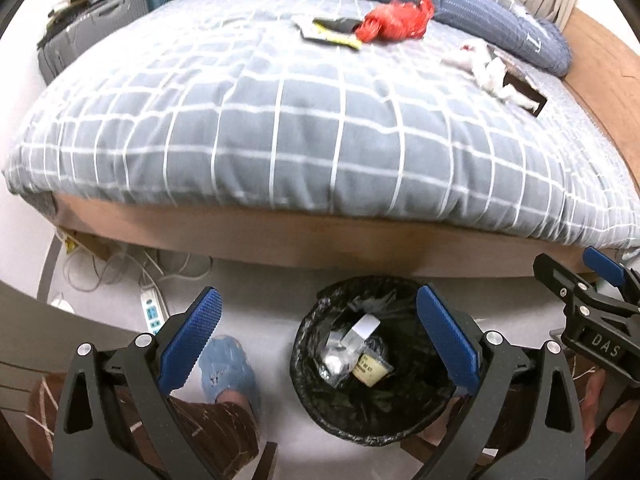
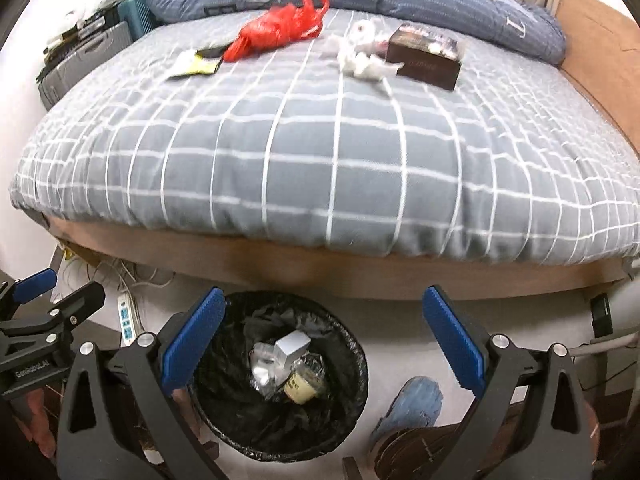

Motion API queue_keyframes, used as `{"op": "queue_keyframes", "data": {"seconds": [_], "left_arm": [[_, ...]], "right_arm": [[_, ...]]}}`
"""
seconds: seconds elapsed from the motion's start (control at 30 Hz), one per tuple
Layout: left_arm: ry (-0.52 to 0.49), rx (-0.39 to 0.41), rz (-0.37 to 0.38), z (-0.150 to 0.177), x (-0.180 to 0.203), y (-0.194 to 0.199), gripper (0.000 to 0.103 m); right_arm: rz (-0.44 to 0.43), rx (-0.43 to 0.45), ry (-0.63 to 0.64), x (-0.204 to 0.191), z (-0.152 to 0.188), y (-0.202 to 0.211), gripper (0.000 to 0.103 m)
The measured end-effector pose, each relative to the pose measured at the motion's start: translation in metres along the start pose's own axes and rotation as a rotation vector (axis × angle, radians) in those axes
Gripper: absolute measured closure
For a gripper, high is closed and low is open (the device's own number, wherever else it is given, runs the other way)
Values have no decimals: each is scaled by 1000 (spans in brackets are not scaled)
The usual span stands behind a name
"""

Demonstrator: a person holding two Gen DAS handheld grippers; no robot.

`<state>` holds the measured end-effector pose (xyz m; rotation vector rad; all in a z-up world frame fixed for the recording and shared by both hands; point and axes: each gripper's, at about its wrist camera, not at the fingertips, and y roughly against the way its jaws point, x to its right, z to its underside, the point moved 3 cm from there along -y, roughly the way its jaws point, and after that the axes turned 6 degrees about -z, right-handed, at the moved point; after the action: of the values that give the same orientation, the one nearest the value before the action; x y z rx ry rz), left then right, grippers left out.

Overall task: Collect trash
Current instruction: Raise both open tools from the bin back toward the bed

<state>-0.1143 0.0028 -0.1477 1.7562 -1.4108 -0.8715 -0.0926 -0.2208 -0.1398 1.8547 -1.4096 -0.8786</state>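
A bin with a black liner (image 1: 372, 364) (image 2: 280, 376) stands on the floor by the bed; inside lie a small white box, clear wrap and a yellow-labelled cup. My left gripper (image 1: 320, 340) is open above the floor, its right finger over the bin's rim, nothing between its pads. My right gripper (image 2: 324, 344) is open over the bin, empty. On the checked bed lie a red plastic bag (image 1: 396, 20) (image 2: 276, 28), a yellow-black wrapper (image 1: 332, 32) (image 2: 196, 65), crumpled white tissues (image 1: 492, 74) (image 2: 364, 60) and a dark brown box (image 2: 426, 60) (image 1: 524, 88).
The bed's wooden frame (image 2: 320, 272) runs just behind the bin. A power strip with tangled cables (image 1: 152, 312) (image 2: 128, 320) lies on the floor at left. Grey cases (image 1: 88, 36) stand beside the bed. The person's blue-slippered feet (image 1: 228, 368) (image 2: 412, 404) flank the bin.
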Motion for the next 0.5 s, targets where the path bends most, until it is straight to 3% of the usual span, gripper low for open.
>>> {"op": "queue_keyframes", "data": {"seconds": [0.5], "left_arm": [[14, 77, -5, -85, 3, 7, 7]], "right_arm": [[4, 89, -10, 21, -80, 8, 8]]}}
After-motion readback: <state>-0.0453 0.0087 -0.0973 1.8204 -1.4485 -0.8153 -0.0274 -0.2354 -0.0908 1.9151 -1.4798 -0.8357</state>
